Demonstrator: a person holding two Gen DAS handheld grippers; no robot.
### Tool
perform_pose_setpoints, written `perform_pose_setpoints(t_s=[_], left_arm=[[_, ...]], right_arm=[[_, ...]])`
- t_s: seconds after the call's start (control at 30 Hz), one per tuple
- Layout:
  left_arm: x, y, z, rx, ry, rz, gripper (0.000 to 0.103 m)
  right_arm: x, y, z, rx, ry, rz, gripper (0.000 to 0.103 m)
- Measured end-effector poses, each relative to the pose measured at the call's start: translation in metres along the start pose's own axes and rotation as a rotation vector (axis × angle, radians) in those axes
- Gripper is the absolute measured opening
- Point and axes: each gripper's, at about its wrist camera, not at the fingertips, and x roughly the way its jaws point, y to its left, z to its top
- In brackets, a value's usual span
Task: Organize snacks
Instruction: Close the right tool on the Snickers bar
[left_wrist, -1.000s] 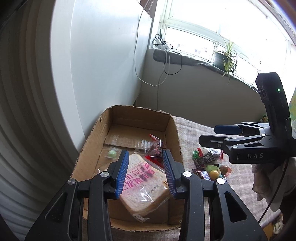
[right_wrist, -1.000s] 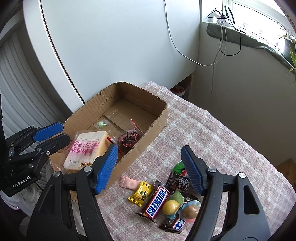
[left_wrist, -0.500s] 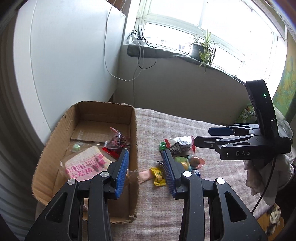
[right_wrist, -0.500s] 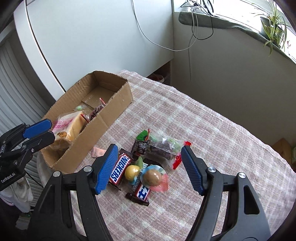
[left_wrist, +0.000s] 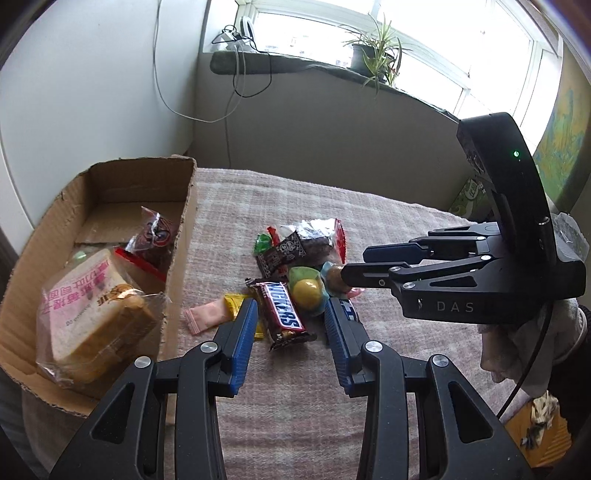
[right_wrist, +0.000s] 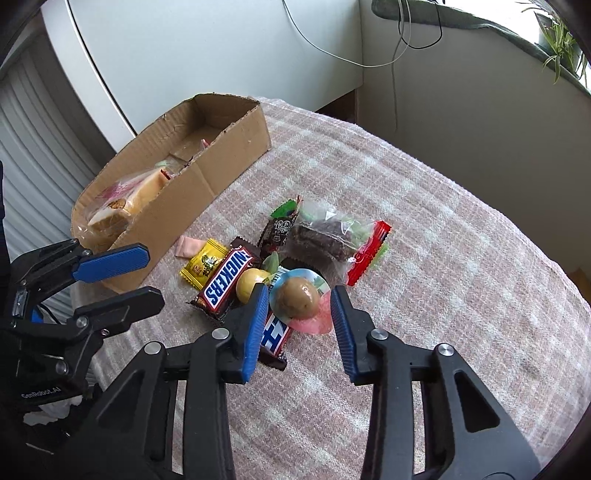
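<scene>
We see an open brown cardboard box (left_wrist: 184, 206) lying on the checked cloth, holding a plastic-wrapped slice of bread (left_wrist: 88, 317) and a small clear packet (contents dark, unclear). Beside it lies a loose heap: a brown Snickers bar (right_wrist: 225, 282), a yellow candy sachet (right_wrist: 203, 264), a round brown sweet (right_wrist: 297, 297) and a clear bag of dark pieces (right_wrist: 325, 240).

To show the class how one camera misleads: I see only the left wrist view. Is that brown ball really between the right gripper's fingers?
Observer: Yes. The right wrist view shows the brown ball centred in the right gripper. Its jaws are closing and the pads are not yet touching.
Operator: What's underneath?
Observer: Its pink wrapper, then a blue-and-white bar.
Operator: And the yellow packet?
Observer: It lies flat beside the Snickers, cartoon print up.
</scene>
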Motion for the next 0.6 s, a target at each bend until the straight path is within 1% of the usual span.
perform_pose_setpoints(t_s=[0.17,0.37,0.5,0.6], left_arm=[[0.017,-0.006,-0.005,0.012,0.035,0.026,0.036],[0.030,-0.009,-0.005,0.027,0.064,0.058,0.036],[0.037,-0.008,-0.004,0.032,0.078,0.076,0.036],[0.040,-0.008,-0.005,0.033,0.086,0.083,0.036]], right_arm=[[0.006,-0.003,-0.001,-0.002,0.006,0.012,0.037],[0.012,-0.003,0.002,-0.019,0.008,0.020,0.036],[0.019,-0.002,0.004,-0.030,0.022,0.019,0.029],[0.021,-0.003,0.005,-0.029,0.021,0.019,0.029]])
